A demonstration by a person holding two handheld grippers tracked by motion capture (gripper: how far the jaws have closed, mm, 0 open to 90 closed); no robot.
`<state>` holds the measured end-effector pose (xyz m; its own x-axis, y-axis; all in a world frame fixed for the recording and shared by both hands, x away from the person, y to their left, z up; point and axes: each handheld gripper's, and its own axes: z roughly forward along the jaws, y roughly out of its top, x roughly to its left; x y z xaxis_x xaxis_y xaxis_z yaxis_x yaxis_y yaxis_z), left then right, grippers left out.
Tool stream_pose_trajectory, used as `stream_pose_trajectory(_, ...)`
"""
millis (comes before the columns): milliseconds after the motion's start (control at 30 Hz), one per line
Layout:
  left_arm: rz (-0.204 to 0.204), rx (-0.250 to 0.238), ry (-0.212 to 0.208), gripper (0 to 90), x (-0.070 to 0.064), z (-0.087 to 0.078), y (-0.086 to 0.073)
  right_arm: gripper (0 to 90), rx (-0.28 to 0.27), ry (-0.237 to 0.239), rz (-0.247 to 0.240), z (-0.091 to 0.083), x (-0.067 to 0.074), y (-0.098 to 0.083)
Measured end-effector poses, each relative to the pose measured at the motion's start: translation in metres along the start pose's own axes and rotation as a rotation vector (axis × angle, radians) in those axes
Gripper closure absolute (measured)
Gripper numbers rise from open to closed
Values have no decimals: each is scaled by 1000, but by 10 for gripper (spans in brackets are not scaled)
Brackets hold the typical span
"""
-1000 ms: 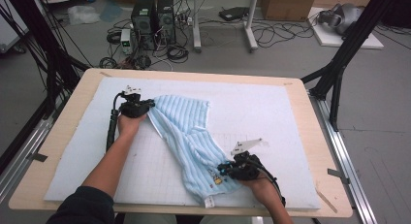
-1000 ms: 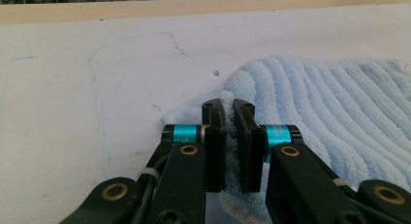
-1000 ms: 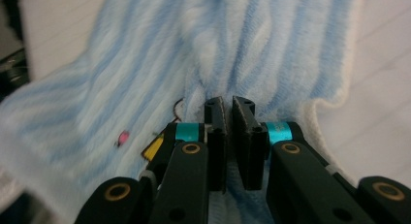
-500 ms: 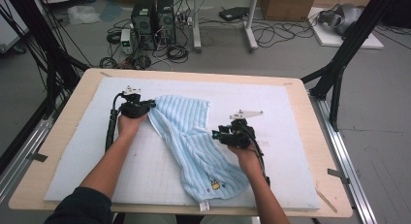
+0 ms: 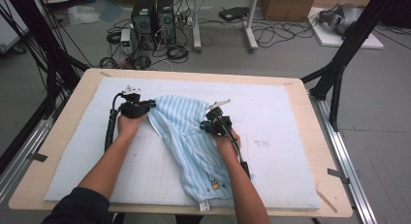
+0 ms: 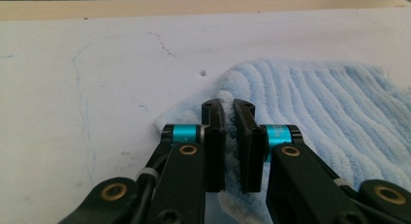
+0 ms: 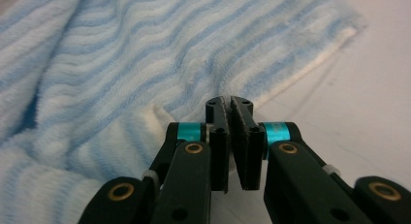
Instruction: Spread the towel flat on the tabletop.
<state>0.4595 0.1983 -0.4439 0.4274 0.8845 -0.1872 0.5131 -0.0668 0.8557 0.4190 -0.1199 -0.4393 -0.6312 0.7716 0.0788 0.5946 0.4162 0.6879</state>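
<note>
1. A pale blue, white-striped terry towel [image 5: 191, 136] lies rumpled on the white foam mat [image 5: 291, 136] that covers the wooden table [image 5: 320, 136], its long axis running from the far middle of the mat toward the person's near edge.
2. The left gripper [image 5: 152, 104] sits at the towel's far-left corner — in its own view the jaws are pressed together with a ridge of blue terry [image 6: 228, 132] pinched between the pads.
3. The right gripper [image 5: 206, 123] rests on the towel's right side, near the far end; its jaws have just been closing and now stand pressed together, with a thin edge of cloth apparently caught between them, though the pinch is hard to confirm.
4. The towel's bulk lies left of the right gripper [image 7: 231, 105] and trails back toward the person — its labelled near end is the loose one, closer to the right hand [image 5: 224, 139].
</note>
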Motion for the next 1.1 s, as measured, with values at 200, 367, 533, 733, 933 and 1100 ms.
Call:
stream_pose_trajectory(200,12,3,-21,741,-12,7,-1,863,-46,-89,45,-15,-29,-2)
stream_pose_trajectory(367,15,12,-32,506,-21,11,-2,862,-19,-209,53,-24,-55,3)
stream_pose_trajectory(533,11,17,-46,431,-25,8,0,862,-25,-315,98,-32,-81,1)
stream_pose_trajectory(733,43,46,-90,412,-29,2,2,848,-43,-408,179,-37,-101,-6)
stream_pose_trajectory(933,50,51,-145,420,-37,-6,-4,630,-127,-322,228,-48,-101,-12)
stream_pose_trajectory(1100,84,96,-219,407,-54,-9,-10,566,-177,-263,196,-63,-90,-19)
